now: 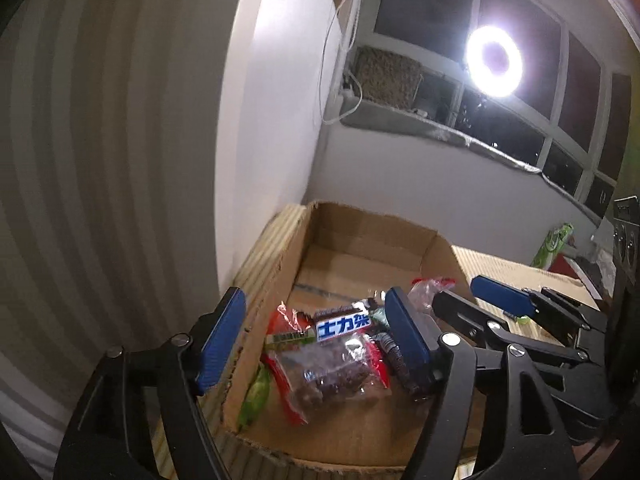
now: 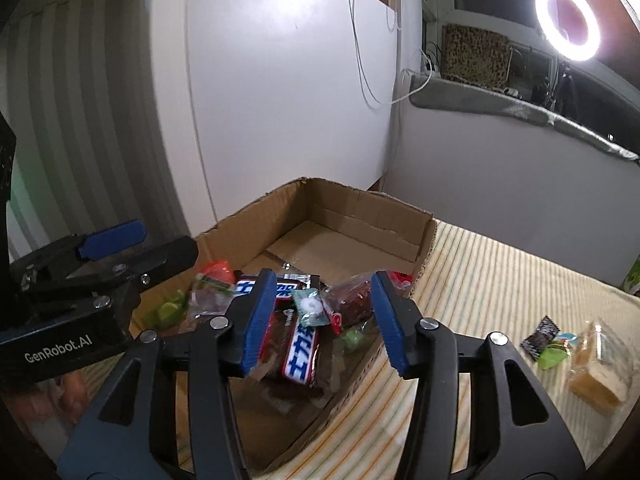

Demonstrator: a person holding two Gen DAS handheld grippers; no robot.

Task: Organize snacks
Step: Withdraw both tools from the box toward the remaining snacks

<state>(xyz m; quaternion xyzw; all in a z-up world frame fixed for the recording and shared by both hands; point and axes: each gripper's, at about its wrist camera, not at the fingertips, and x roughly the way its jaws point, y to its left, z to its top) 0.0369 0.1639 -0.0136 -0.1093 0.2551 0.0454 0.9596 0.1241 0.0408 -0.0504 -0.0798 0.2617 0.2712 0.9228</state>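
Note:
A shallow cardboard box (image 1: 362, 240) (image 2: 360, 216) sits on the striped table and holds a pile of snacks. The pile includes a Snickers bar (image 1: 344, 326) (image 2: 300, 348), a clear packet of dark brown pieces (image 1: 336, 376), a green candy (image 1: 254, 396) and a teal wrapped candy (image 2: 310, 306). My left gripper (image 1: 316, 340) hangs open above the pile with nothing between its pads. The right gripper (image 2: 324, 320) is also open over the pile, close beside the left one. Each gripper shows in the other's view: right gripper (image 1: 480, 304), left gripper (image 2: 132, 252).
Outside the box, on the striped cloth (image 2: 480, 280) to the right, lie a black candy (image 2: 538, 338), a green candy (image 2: 554, 356) and a wrapped cake slice (image 2: 600, 372). A white cabinet (image 2: 280, 100) stands behind the box. A ring light (image 2: 568, 20) glares at the upper right.

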